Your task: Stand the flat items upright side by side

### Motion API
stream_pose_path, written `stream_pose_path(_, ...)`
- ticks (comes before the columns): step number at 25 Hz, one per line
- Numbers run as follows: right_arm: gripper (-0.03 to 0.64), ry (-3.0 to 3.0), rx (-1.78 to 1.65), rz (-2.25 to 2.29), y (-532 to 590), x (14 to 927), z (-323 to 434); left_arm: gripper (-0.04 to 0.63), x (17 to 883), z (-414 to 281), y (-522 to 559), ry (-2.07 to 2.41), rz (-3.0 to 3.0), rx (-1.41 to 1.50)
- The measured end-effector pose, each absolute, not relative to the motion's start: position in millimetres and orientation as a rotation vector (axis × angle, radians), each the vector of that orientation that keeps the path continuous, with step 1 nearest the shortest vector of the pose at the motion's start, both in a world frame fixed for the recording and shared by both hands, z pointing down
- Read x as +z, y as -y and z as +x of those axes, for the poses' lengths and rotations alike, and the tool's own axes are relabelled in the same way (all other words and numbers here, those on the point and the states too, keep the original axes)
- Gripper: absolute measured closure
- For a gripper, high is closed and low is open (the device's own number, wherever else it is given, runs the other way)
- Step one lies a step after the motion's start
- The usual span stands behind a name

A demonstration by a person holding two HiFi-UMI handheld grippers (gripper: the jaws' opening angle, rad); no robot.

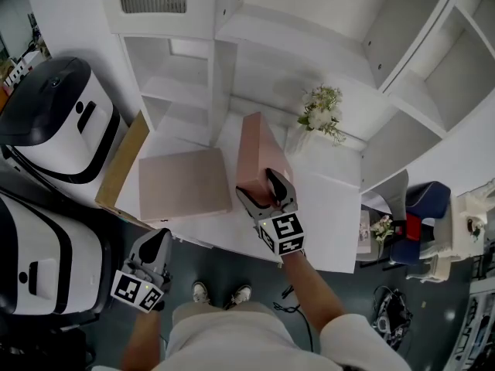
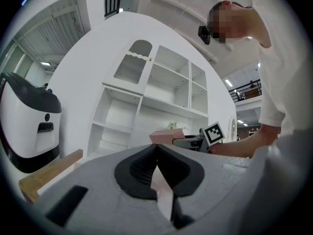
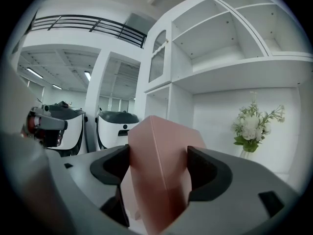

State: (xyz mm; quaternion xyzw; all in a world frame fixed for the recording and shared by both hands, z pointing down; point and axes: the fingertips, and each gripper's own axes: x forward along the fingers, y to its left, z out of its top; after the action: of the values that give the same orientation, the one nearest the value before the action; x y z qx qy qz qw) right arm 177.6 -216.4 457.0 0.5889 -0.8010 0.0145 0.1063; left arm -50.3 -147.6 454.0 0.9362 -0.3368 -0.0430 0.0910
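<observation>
White counter (image 1: 329, 199), base ledge of a white open-shelf wall unit (image 1: 309, 45). Directly on it:
- flat pink rectangular cardboard box (image 1: 184, 184), lying on its broad face, left part, near the front edge
- white flower bunch (image 1: 319, 116) with green leaves, upright in a pale vase, back right

A light-brown wooden board (image 1: 122, 161) stands on edge against the counter's left end. A second pink box (image 1: 259, 149) is up on edge mid-counter, just right of the flat one, clamped in the right gripper (image 1: 255, 182) fingers. Can't tell if its bottom touches the counter.
</observation>
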Motion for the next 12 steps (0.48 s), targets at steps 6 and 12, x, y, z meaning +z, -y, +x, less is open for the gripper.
stream_pose_path(6, 0.247, 2.437, 0.073, 1.803, 253.3, 439.1, 173.5, 0.584, 457.2, -65.4, 151.7, 1.079, 2.746, -0.109)
stream_pose_path(12, 0.249, 2.48, 0.081, 1.861, 294.1, 431.5, 173.9, 0.583, 464.7, -74.8, 153.0, 1.14, 2.718, -0.071)
